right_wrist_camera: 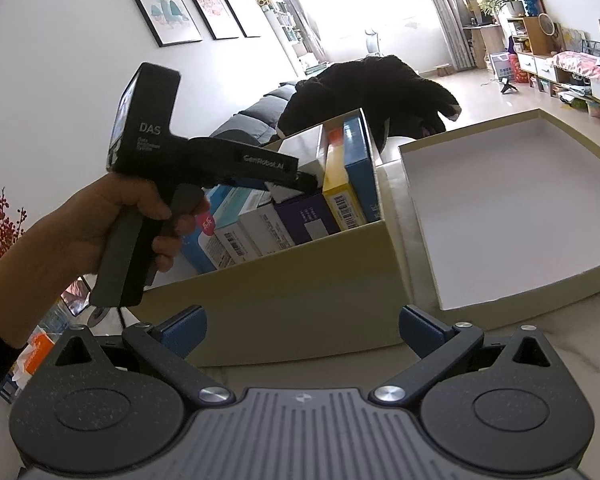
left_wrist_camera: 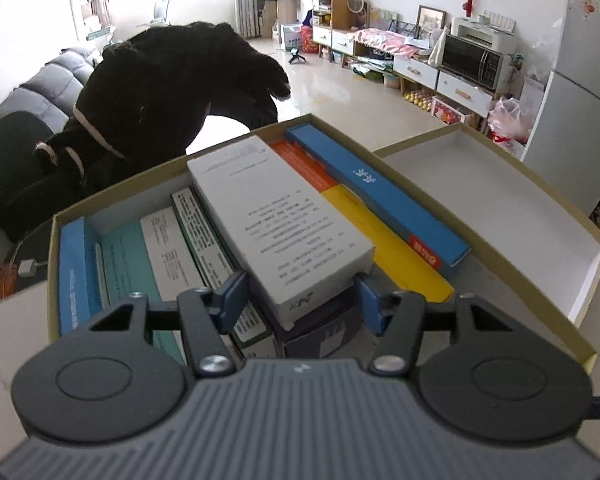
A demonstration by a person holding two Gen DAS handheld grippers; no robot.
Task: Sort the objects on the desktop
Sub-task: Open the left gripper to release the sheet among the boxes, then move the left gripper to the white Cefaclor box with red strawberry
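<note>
An olive cardboard box (left_wrist_camera: pixel 120 196) holds several small packages standing on edge or lying flat: a long blue one (left_wrist_camera: pixel 380 196), a yellow one (left_wrist_camera: pixel 380 240), a teal one (left_wrist_camera: pixel 128 256) and a purple one (left_wrist_camera: pixel 324 332). On top of them lies a white printed carton (left_wrist_camera: pixel 284 216), tilted. My left gripper (left_wrist_camera: pixel 300 296) has its blue pads against both sides of the carton's near end. In the right wrist view a hand (right_wrist_camera: pixel 80 224) holds that gripper (right_wrist_camera: pixel 304 178) down into the box (right_wrist_camera: pixel 300 288). My right gripper (right_wrist_camera: pixel 302 332) stands open and empty before the box's near wall.
The box's shallow lid (right_wrist_camera: pixel 520 200) lies white side up, with nothing in it, just right of the box on the pale tabletop (right_wrist_camera: pixel 340 372). A black fleece garment (left_wrist_camera: pixel 172 92) hangs over a chair beyond the table's far edge. A sofa and cabinets stand far back.
</note>
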